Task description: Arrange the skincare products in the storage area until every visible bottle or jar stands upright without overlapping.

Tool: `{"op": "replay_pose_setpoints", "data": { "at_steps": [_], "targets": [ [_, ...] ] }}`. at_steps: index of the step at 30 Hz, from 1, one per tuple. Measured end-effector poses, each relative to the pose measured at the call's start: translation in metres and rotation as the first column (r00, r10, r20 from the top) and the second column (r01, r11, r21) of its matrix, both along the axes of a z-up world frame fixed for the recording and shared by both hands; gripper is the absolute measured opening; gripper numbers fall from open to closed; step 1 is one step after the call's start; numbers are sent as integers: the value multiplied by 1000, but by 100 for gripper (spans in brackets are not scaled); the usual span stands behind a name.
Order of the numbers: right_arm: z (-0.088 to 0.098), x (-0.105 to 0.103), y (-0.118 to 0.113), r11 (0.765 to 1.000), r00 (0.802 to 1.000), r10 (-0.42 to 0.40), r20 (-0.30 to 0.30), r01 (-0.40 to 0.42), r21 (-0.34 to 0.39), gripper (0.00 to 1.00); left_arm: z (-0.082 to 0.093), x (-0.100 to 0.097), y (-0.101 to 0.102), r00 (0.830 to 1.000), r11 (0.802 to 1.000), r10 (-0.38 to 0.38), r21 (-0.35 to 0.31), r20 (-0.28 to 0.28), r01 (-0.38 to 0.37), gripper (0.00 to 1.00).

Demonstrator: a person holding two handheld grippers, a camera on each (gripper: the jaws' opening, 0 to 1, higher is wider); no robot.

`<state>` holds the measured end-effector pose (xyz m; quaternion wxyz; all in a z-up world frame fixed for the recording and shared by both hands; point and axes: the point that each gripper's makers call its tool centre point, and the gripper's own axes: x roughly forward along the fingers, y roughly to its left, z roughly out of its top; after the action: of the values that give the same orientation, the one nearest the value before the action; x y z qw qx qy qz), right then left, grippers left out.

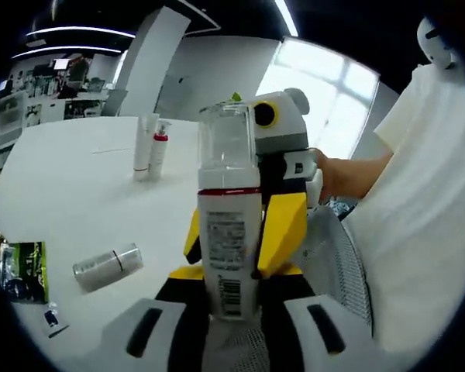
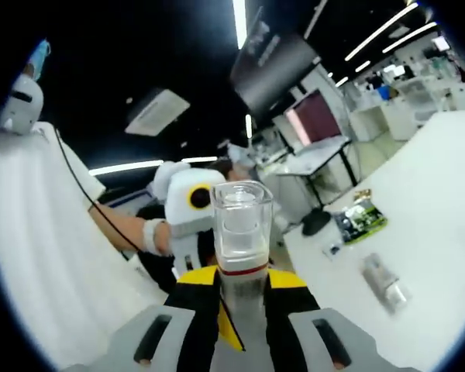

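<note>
The left gripper view looks along its tool across the white tabletop (image 1: 77, 178) toward a bright window, with a clear-capped bottle (image 1: 229, 225) very close. The right gripper view faces the opposite way, tilted up toward ceiling lights. Both share that bottle (image 2: 242, 232), the fallen silver tube (image 1: 107, 266) (image 2: 385, 283) and the green packet (image 1: 27, 271) (image 2: 362, 217).

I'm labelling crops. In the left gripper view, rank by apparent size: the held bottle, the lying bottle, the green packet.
1. Held bottle, though it sits nearest the camera.
2. and 3. Lying bottle and green packet look alike, so no ranking.
</note>
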<state>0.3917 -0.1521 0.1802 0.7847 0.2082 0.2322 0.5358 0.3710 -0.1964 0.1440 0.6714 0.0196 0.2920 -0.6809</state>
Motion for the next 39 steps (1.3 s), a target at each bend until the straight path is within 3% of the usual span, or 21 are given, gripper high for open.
{"op": "replay_pose_setpoints", "data": {
  "at_steps": [4,6,9,12,14,17,19,22,29,33,36,37,38,39],
  "targets": [
    [4,5,-3,998,999,-35,-41,38,60,19,6,4,2,1000,999,21,-27,-8,-21,20],
    [5,7,-1,997,998,-48,-37,50,59,22,6,10,2,998,998,57,-23,-16,-58,20],
    [0,16,-1,995,994,-98,-46,99,25,23,0,22,5,993,993,119,12,25,-119,20],
    [-10,32,-3,978,965,-206,-164,208,-6,24,-7,42,11,974,975,211,51,79,-215,20],
    [-11,40,-4,967,950,-254,-181,256,-15,23,-7,51,13,960,963,257,52,107,-263,19],
    [-15,46,-4,959,941,-283,-186,281,-41,23,-12,60,17,942,945,304,77,141,-317,19],
    [-17,58,-7,935,922,-356,-155,349,-69,23,-16,70,23,917,921,352,105,189,-375,19],
    [-17,65,-6,927,909,-374,-183,370,-57,24,-21,79,29,887,897,378,131,265,-421,19],
    [-21,74,0,912,891,-411,-193,403,-81,22,-22,87,36,849,877,387,140,359,-459,19],
    [-21,76,-4,901,869,-431,-245,431,-53,22,-23,87,35,845,882,365,144,391,-448,19],
    [-21,76,-3,903,871,-425,-245,428,-43,22,-24,87,36,845,885,357,144,399,-442,19],
    [-19,76,-4,906,879,-419,-230,423,-32,20,-23,86,34,853,892,358,131,378,-433,20],
    [-20,76,-8,908,887,-416,-200,417,-39,16,-23,79,28,890,912,349,113,294,-395,20],
    [-17,73,-6,923,907,-380,-178,383,-21,16,-23,73,24,915,924,335,110,226,-365,21]
  ]
}}
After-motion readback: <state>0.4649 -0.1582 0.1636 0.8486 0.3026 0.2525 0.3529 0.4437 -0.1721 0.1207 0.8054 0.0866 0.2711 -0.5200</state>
